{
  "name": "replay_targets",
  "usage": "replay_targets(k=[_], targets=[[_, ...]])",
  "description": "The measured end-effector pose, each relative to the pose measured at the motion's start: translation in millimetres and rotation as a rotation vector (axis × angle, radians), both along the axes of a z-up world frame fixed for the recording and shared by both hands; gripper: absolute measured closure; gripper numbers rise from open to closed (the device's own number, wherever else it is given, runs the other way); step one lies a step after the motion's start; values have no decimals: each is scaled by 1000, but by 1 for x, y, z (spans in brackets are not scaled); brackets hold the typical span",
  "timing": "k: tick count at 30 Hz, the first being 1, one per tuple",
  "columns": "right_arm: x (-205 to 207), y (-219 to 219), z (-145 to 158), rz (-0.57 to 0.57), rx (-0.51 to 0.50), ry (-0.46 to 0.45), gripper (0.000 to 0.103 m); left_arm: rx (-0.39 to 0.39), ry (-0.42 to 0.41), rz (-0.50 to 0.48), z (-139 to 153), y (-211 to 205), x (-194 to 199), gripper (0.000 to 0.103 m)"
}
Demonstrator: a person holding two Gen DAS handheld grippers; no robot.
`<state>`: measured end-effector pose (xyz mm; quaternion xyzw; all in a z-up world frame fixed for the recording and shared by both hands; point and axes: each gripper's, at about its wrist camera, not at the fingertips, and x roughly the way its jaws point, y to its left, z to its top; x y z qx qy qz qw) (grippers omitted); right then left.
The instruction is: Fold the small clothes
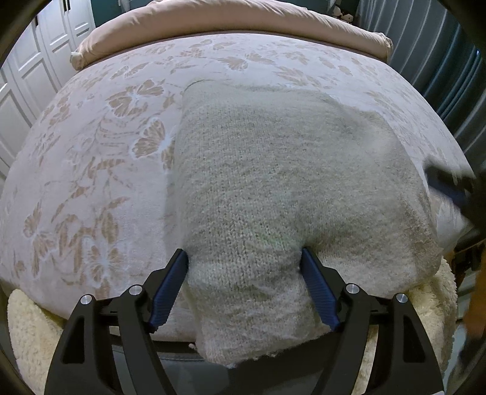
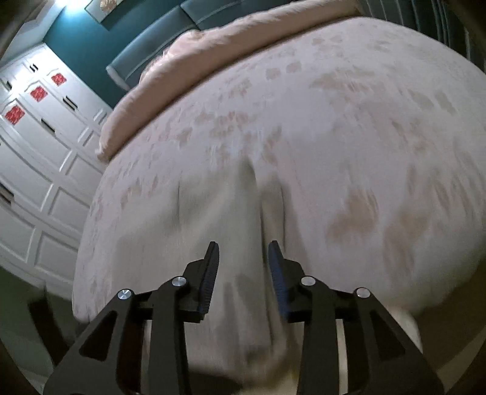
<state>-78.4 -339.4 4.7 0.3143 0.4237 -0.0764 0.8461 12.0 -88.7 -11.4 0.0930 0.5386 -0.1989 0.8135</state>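
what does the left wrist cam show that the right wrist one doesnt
Only the left wrist view shows the knitted garment sharply, a bunched end of it between the left gripper's wide-set pads, and a fluffy cream blanket at the near edge. Only the right wrist view shows the right gripper head-on, jaws apart over blurred pale cloth, plus red squares on the wardrobe doors. Both share the floral bedspread, the pink duvet and the white wardrobe.
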Motion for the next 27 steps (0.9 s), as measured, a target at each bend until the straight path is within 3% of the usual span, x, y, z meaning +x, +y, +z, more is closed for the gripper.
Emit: replay_targets(k=[4,6,8,9,10,12,15,17,19,20,22,24,27], targets=[[-32,32,-14,44,16,54,61,-1,-1,2,0,1,0,28],[-36,42,-20,63,13,58,54,2,-1,4,-1,0,1,28],[-34,49,-24,69,-20,73,54,4,-2,7,0,-1,0,28],[-32,50,-24,69,-23,76,60,5,-2,8,0,-1,-1,28],[-30,49,-20,62,-27,73,74,6,-2,10,0,-1,-1,28],[-29,46,-9,59,-24,49,91,5,3,15,1,-1,0,28],[-43,39,32,44,2,-103,95,-2,10,23,2,0,-1,28],[-46,38,43,41,-29,-112,95,-4,6,24,2,0,-2,27],[-42,39,27,47,-69,-38,95,6,2,22,1,0,-2,27],[-36,37,-1,38,-94,71,95,8,0,21,0,-2,-2,27],[-33,31,-44,17,-14,178,96,15,4,19,-1,-4,-3,26],[-36,27,-48,-7,44,178,96,30,4,11,0,-7,-5,26],[-34,29,-30,5,3,174,93,22,9,20,3,-5,-5,26]])
